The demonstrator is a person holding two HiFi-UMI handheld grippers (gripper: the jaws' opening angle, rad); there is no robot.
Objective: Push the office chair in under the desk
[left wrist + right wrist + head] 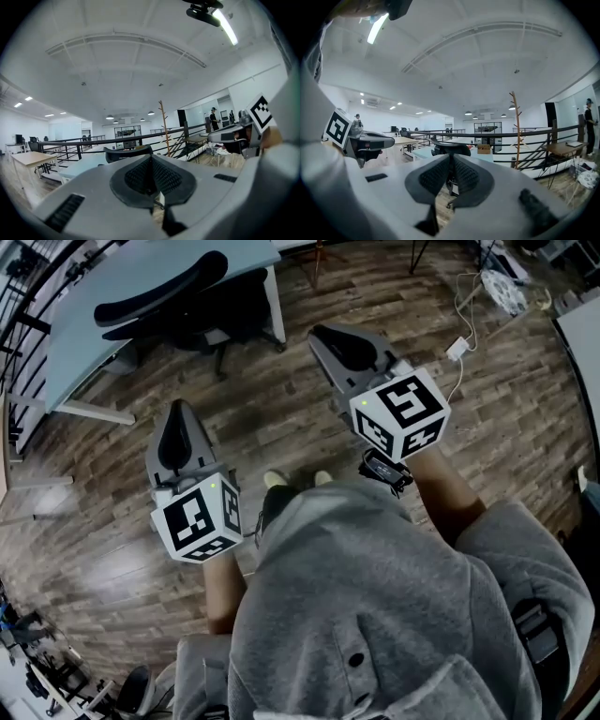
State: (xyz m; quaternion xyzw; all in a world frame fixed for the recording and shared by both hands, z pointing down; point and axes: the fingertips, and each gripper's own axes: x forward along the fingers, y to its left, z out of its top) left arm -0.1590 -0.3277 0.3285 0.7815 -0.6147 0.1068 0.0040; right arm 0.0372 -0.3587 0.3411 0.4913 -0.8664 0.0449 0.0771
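Observation:
The black office chair (159, 296) stands at the light blue-grey desk (141, 263), its seat partly under the top, at the upper left of the head view. Both grippers hang in the air well short of it, touching nothing. My left gripper (176, 432) is shut and empty, and over its jaws the left gripper view shows the chair's backrest (127, 152) ahead. My right gripper (328, 338) is shut too, with nothing between its pads. In the right gripper view the chair (450, 146) stands straight ahead by the desk (423, 153).
Wood-plank floor lies between me and the desk. A white power strip with cables (499, 287) and an adapter (457, 348) lie on the floor at the upper right. A black railing (19, 315) runs behind the desk. A wooden coat stand (516, 126) stands beyond.

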